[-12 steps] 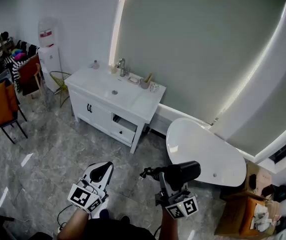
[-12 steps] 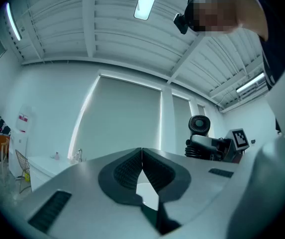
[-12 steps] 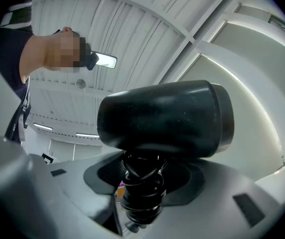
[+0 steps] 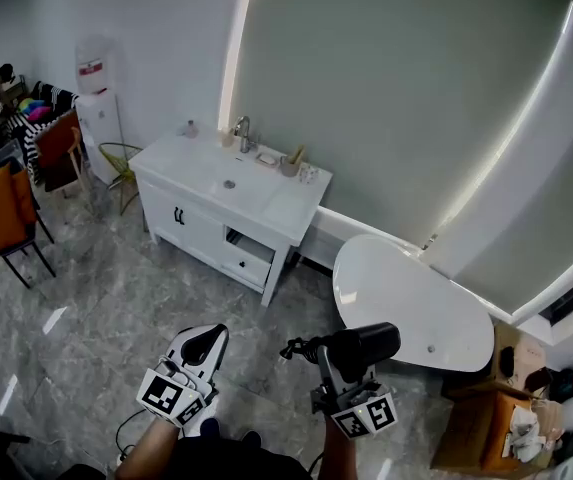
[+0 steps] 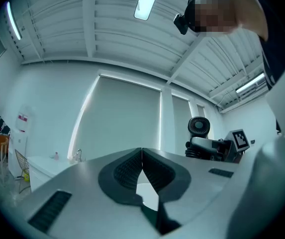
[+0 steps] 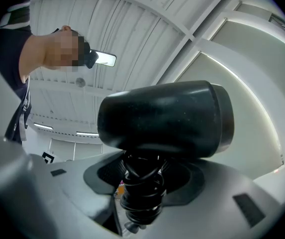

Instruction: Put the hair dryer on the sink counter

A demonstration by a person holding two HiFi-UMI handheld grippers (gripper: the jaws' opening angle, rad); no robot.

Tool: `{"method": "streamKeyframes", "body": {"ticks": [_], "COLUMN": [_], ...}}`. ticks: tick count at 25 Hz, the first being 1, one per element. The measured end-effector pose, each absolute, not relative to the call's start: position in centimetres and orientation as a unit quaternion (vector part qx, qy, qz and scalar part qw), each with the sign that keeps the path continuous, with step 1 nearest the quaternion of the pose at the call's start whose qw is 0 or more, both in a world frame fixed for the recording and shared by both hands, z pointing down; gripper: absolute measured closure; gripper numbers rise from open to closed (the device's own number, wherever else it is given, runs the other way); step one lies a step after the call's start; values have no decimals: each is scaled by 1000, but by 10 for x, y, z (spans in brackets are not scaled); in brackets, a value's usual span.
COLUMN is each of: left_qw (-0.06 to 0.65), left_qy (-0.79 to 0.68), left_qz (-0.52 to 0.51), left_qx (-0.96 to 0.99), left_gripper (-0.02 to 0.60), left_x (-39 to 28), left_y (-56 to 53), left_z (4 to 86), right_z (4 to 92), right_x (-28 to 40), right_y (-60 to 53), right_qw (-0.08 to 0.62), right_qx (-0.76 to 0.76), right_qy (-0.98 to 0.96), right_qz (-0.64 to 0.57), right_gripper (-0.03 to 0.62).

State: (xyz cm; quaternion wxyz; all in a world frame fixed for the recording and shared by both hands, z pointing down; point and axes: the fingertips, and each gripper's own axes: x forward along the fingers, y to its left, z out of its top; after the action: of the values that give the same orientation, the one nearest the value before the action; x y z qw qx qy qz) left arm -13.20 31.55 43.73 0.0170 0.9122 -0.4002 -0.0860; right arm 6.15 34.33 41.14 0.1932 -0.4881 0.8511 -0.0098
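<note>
In the head view, your right gripper (image 4: pixel 334 373) holds the black hair dryer (image 4: pixel 364 345) up in the air, low in the picture. Its fat body lies sideways. It is well apart from the white sink counter (image 4: pixel 266 208), which stands against the wall further off. A tap (image 4: pixel 243 131) stands at the counter's back edge. A white bathtub (image 4: pixel 411 303) sits to the right of the counter. Your left gripper (image 4: pixel 204 343) is beside the right one.

In the left gripper view, the two jaws are pressed together with nothing between them. The hair dryer shows off to the right.

In the right gripper view, the jaws squeeze the hair dryer's handle, which has a black cord wound round it. The fat body sits right above the jaws.
</note>
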Motion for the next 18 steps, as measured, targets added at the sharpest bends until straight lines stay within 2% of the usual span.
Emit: {"method": "streamKeyframes", "body": {"ticks": [9,18], "left_qw": [-6,-51], "left_qy": [-420,-463], "left_qz": [-73,-46], "left_qx": [905,884], "left_gripper": [557,557], "left_x": [-146,-174], "left_y": [311,291], "left_z": [441,439], "right_z": [427,444], "right_x": [61,78], "right_y": [342,331], "right_qw": [100,51], "right_qx": [-532,-561], "right_qy": [840,825], "right_qz": [43,54], "right_gripper": [370,370]}}
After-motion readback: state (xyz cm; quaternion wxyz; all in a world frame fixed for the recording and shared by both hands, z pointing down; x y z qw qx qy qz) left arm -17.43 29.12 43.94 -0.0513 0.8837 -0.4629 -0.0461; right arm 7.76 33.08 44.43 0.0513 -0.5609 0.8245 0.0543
